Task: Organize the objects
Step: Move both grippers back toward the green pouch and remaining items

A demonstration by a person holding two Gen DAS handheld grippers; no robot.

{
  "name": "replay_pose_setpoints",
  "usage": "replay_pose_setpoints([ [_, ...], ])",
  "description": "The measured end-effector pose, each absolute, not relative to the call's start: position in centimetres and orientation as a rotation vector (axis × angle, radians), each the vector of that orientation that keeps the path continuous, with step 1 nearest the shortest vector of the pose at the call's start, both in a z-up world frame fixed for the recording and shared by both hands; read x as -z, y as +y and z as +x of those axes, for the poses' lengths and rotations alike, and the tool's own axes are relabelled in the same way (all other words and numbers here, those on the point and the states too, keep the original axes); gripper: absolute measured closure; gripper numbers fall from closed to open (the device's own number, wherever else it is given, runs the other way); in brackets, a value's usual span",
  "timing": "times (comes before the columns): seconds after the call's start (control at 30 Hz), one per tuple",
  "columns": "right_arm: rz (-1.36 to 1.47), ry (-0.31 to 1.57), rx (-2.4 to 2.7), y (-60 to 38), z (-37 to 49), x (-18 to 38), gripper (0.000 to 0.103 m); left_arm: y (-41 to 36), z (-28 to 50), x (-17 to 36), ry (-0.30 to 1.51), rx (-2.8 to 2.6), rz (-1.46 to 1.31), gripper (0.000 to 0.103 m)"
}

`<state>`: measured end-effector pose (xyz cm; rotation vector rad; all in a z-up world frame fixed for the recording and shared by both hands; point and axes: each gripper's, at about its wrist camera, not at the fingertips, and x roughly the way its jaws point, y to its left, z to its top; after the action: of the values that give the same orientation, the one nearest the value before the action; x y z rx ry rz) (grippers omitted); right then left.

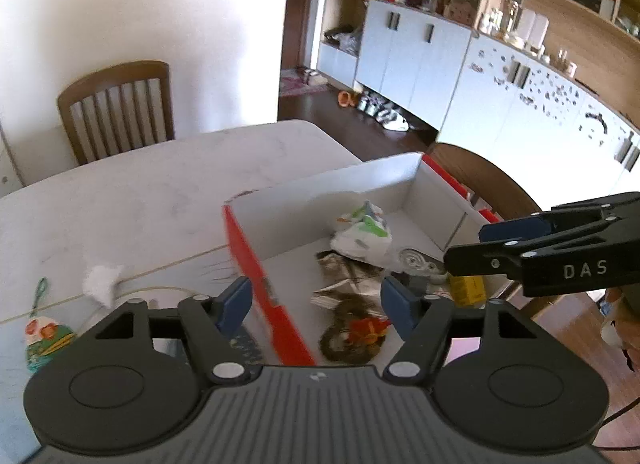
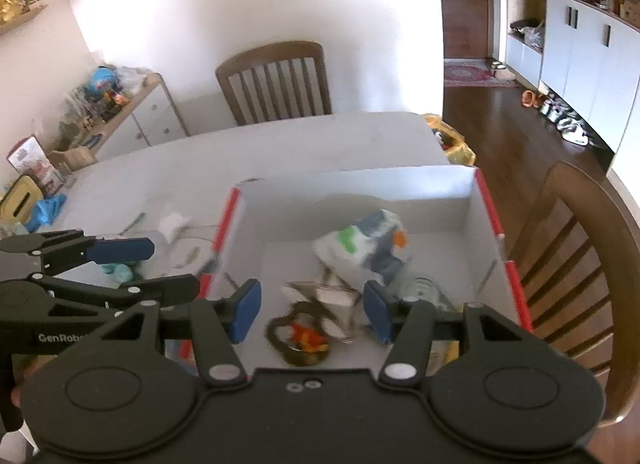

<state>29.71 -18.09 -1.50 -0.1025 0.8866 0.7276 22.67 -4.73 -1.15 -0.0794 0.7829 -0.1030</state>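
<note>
Grippers both above the near end of the box, pointing down and forward. Left gripper (image 1: 316, 306): blue pads apart, nothing between them; it straddles the box's near-left red wall (image 1: 256, 276), one pad outside it, one over the interior. Right gripper (image 2: 312, 310): blue pads apart, empty, over the box interior; in the left wrist view it enters from the right edge, side-on, jaws parted.

Box (image 2: 490, 199), white inside with red outer faces, open top, sits on the white table (image 1: 132, 191) at its right edge. Contents, near to far: a dark ring-shaped item with an orange-red centre (image 2: 302, 338) directly below the right gripper's gap; a folded printed paper piece (image 1: 346, 282) just beyond it; a yellow carton (image 1: 468, 288) by the right wall, partly hidden behind the right gripper; a clear round item (image 1: 414, 258), blurred, near the right wall; a white crumpled packet with green, blue and orange print (image 2: 362, 248) lying mid-box, touching the paper piece as far as can be told.

Outside the box on the table, left side: a colourful packet with a green loop (image 1: 44, 338), a white crumpled wad (image 1: 102, 278), a thin cord running past it.

Beyond the table: a wooden slat-back chair (image 2: 276, 81) against the white wall; a second wooden chair (image 2: 580, 264) beside the box's right wall
</note>
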Motion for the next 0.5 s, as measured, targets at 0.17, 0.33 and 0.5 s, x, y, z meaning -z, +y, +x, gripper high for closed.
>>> replay_pose_setpoints([
  [0.17, -0.093, 0.867, -0.755, -16.1, 28.0, 0.9, 0.037, -2.2, 20.8, 0.3, 0.765, 0.075, -0.095, 0.030],
  [0.33, -0.091, 0.856, -0.775, -13.8, 26.3, 0.7, 0.033, 0.5, 19.1, -0.2, 0.740, 0.052, -0.115, 0.025],
  [0.5, -0.100, 0.845, -0.803, -11.3, 24.6, 0.5, 0.024, 3.3, 17.4, -0.5, 0.723, 0.024, -0.136, 0.020],
])
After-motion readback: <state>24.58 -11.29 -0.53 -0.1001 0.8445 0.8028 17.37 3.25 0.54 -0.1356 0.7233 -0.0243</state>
